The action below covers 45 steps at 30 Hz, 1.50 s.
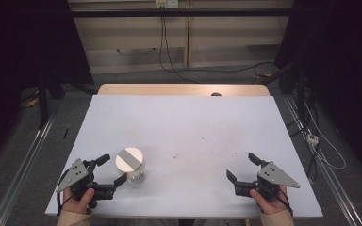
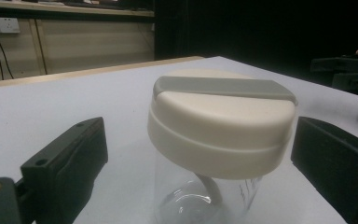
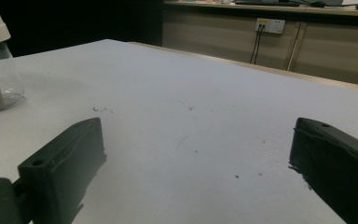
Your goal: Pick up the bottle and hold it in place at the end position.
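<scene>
The left gripper (image 1: 109, 169) stands with its jaws wide, the clear jar (image 1: 135, 176) with the cream lid (image 2: 221, 122) between them, apart from both pads. The right gripper (image 1: 242, 167) is likewise spread wide over bare white table (image 1: 193, 122), holding nothing, with the jar well off toward the left gripper.
</scene>
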Tool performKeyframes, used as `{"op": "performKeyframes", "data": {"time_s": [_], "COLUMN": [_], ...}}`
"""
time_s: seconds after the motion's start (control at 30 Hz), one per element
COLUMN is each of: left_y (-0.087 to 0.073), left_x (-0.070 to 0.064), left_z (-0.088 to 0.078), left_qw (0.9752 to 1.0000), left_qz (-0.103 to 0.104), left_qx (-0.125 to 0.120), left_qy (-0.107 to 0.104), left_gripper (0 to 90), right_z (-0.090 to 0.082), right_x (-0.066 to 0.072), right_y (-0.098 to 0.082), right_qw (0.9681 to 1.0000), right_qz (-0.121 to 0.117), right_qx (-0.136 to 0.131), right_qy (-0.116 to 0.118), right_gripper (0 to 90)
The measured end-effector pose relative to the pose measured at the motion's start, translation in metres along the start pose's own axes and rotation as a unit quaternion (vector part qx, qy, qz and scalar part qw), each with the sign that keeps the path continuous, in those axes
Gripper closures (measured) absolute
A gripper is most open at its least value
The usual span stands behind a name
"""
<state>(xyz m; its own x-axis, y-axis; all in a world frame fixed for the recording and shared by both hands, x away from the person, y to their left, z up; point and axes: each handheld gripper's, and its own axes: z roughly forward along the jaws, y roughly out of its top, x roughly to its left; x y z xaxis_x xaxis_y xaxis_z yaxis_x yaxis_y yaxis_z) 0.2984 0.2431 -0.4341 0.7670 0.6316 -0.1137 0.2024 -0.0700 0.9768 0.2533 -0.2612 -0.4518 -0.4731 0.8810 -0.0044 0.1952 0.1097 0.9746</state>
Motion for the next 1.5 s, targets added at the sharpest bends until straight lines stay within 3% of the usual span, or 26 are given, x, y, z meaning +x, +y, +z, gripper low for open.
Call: {"op": "performKeyframes", "data": {"time_s": [0.53,0.63,0.83,0.9,1.37,1.5], "left_y": [-0.004,-0.007,-0.01,-0.01,-0.008,-0.008], "left_x": [-0.001,-0.001,-0.003,-0.004,-0.007,-0.009], "left_z": [0.004,0.006,0.015,0.022,0.045,0.048], "left_qw": [0.9989,0.9984,0.9961,0.9951,0.9943,0.9933], "left_qz": [0.015,0.011,0.019,0.012,0.008,0.011], "left_qx": [0.044,0.054,0.085,0.098,0.106,0.114], "left_qy": [-0.011,-0.013,-0.015,-0.01,0.015,0.012], "left_gripper": [3.4,3.4,3.4,3.5,4.1,4.2], "right_z": [0.002,0.002,0.003,0.003,0.002,0.002], "right_x": [-0.002,-0.002,-0.001,0.0,-0.001,-0.002], "right_y": [0.0,0.0,0.0,0.0,0.0,0.0], "right_qw": [1.0,1.0,1.0,1.0,1.0,1.0], "right_qz": [0.002,0.001,0.0,-0.001,0.001,0.003], "right_qx": [-0.001,-0.002,-0.003,-0.003,-0.003,-0.003], "right_qy": [0.001,0.0,0.001,0.003,0.0,0.001], "right_gripper": [2.7,2.7,2.7,2.7,3.0,3.6]}}
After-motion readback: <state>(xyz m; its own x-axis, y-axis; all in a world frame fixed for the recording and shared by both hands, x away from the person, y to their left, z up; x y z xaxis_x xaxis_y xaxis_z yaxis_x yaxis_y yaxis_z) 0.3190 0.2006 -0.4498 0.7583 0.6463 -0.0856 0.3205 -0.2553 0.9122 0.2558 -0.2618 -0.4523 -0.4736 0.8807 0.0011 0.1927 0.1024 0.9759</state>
